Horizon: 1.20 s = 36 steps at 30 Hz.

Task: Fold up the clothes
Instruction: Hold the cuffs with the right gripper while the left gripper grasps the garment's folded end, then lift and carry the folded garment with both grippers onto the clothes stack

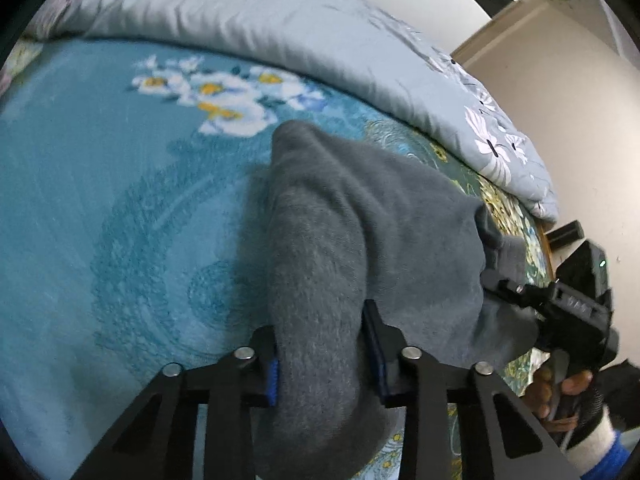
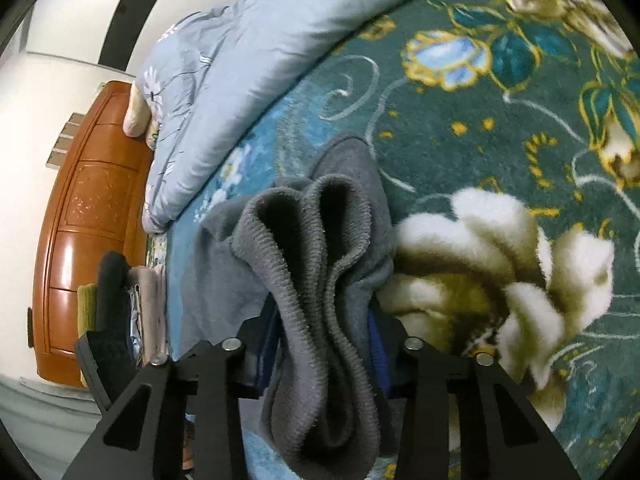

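The grey garment (image 1: 360, 220) lies bunched on the teal floral blanket (image 1: 100, 200) beside a pale blue quilt (image 1: 280, 28). The left gripper (image 1: 320, 356) and right gripper (image 2: 320, 340) angle downward, each clamped on its folds.

The garment (image 1: 360, 216) lay on the blanket (image 1: 100, 200), its near edges between both grippers' jaws. The quilt (image 1: 280, 28) lay behind it. A headboard (image 2: 80, 220) stood at the quilt's far-left end.
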Motion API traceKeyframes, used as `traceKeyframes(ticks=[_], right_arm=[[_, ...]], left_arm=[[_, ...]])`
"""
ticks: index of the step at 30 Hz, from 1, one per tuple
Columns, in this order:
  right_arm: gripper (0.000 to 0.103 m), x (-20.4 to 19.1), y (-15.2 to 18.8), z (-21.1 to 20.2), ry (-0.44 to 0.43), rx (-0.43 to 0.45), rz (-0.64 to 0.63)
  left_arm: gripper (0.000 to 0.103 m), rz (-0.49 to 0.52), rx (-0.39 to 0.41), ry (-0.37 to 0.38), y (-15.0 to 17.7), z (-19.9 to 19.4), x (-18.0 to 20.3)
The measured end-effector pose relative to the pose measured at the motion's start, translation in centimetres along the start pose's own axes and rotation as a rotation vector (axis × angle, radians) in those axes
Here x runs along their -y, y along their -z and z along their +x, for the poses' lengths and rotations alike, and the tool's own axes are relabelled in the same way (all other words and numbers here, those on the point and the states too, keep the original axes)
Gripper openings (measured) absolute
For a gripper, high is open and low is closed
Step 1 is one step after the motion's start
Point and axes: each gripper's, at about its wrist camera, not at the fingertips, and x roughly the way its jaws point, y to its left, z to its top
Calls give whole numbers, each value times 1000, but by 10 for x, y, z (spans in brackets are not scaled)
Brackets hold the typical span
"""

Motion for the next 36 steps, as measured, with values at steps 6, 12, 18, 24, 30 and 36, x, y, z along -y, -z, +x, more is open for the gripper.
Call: traceKeyframes(ticks=[6,12,18,24,30,36], right_arm=[[35,-47,-8,-7,-61,1,-50],[35,-141,-20,6,-179,-30,-204],[35,-279,-28,30,-363,-89,-403],[35,-445,-13,60,-575,-185,-607],[35,-598,20,106,-651,-362,-780],[35,-711,64,170,-628,-525,-979]], left_arm=[[29,-46,96,14,-8,-45,-10],[29,-150,279,14,-24,-124,-46],[29,-169,557,-68,-40,-255,-72],[29,-197,782,-177,-38,-381,-104],[29,-270,927,-285,-29,-468,-154],[29,-400,1010,-330,-13,-495,-208]])
